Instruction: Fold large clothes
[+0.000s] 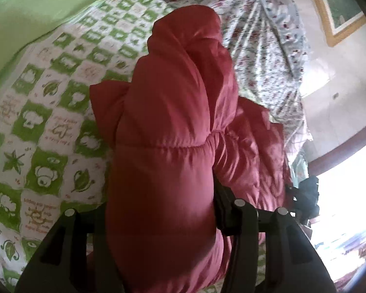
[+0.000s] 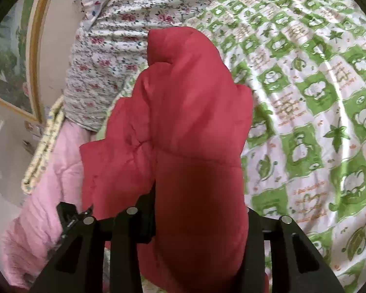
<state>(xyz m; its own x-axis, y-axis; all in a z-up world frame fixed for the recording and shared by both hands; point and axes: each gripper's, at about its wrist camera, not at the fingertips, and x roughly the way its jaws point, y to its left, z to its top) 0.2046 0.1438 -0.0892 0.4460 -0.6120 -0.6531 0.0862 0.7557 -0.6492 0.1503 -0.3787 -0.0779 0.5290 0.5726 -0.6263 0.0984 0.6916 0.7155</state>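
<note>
Red padded jacket (image 1: 168, 127) is bunched and lifted above the bed, filling the middle of both wrist views. Quilted seams run across it; part of it trails down onto the bed surface at the right of the left wrist view.

Left tool (image 1: 163, 210): clamped on a thick puffy fold of the jacket, which bulges out between the two fingers and hides the fingertips.

Right tool (image 2: 200, 219): likewise clamped on a padded fold of the jacket (image 2: 183, 122); the fabric fills the gap between the fingers and rises ahead of the camera.

Below the jacket: bed cover (image 1: 48, 127) with a green-and-white check of leaves and flowers, also seen in the right wrist view (image 2: 317, 102). Beyond it, toward the wall-side edge of the bed, a bundle of white floral fabric (image 2: 124, 24), seen too from the left wrist (image 1: 256, 36). A pink quilt (image 2: 44, 195) lies at the bed's edge beside the jacket, with a pale yellow-trimmed cloth (image 2: 44, 144) on top of it. A plain green cloth (image 1: 36, 5) sits at the far corner. A gold-framed picture (image 2: 14, 68) hangs on the wall.
</note>
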